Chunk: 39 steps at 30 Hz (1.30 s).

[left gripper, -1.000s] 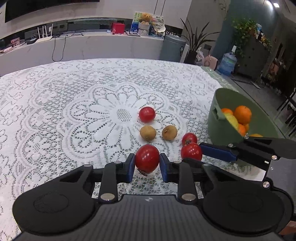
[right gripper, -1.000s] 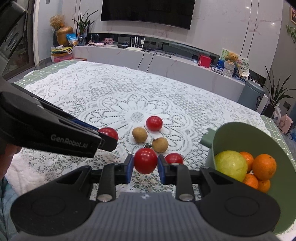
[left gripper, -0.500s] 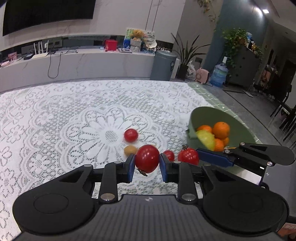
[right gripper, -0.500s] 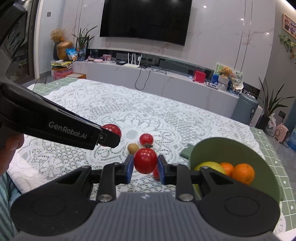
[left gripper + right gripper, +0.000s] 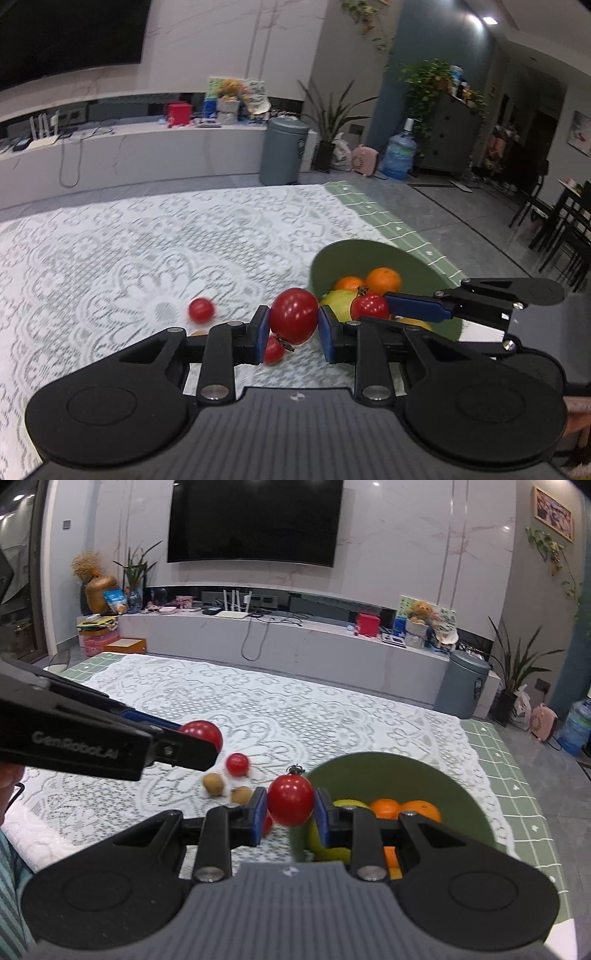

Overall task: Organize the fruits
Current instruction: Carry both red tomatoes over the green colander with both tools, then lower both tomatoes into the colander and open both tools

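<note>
My left gripper (image 5: 293, 329) is shut on a red tomato (image 5: 294, 315), held in the air left of the green bowl (image 5: 369, 253). My right gripper (image 5: 290, 812) is shut on another red tomato (image 5: 290, 799), held above the near rim of the green bowl (image 5: 436, 775). Each gripper shows in the other's view: the right one (image 5: 373, 307) with its tomato, the left one (image 5: 201, 738) with its tomato. The bowl holds oranges (image 5: 383, 280) and a yellow-green fruit (image 5: 340, 303). On the lace cloth lie a red tomato (image 5: 237, 763), two brown fruits (image 5: 213, 783) and a partly hidden tomato (image 5: 274, 350).
The table has a white lace cloth (image 5: 129, 251) over a green checked cover (image 5: 517, 786). Its right edge runs just past the bowl. A grey bin (image 5: 284, 151) and a long low counter (image 5: 295, 642) stand beyond the table.
Both grippers have lifted their tomatoes off the cloth and moved right, toward the green bowl. The loose fruits on the cloth now sit lower and farther left in view.
</note>
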Each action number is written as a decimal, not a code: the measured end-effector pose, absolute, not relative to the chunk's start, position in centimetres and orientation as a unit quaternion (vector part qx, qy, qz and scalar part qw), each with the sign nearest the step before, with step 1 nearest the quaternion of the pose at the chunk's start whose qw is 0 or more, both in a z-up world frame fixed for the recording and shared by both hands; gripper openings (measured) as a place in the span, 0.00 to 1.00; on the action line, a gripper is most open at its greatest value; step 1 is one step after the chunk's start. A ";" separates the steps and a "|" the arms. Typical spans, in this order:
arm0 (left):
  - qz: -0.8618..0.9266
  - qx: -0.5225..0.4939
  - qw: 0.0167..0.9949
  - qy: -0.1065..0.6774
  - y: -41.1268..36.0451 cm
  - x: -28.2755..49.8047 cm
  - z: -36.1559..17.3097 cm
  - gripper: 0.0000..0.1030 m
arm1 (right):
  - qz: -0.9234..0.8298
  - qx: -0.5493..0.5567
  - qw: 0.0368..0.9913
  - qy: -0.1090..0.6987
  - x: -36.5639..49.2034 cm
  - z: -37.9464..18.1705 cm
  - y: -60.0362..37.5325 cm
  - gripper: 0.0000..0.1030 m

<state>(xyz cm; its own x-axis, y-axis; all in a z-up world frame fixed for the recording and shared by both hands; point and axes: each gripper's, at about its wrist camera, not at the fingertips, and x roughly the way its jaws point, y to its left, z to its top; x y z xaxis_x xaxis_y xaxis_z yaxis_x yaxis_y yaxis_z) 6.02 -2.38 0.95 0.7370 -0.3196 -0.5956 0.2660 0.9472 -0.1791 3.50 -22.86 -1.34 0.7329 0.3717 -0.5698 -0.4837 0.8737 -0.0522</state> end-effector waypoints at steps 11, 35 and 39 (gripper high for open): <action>-0.205 -0.019 0.919 0.336 -6.4 8.3 1.1 0.30 | 0.214 -0.115 0.910 0.335 5.7 -1.0 -26.5 0.24; -0.242 0.018 0.859 0.451 -10.9 12.8 -3.7 0.30 | 0.222 -0.147 0.864 0.426 10.6 -3.4 -29.1 0.24; -0.237 0.022 0.855 0.461 -11.0 13.2 -4.1 0.30 | 0.226 -0.149 0.863 0.427 11.2 -3.5 -28.9 0.24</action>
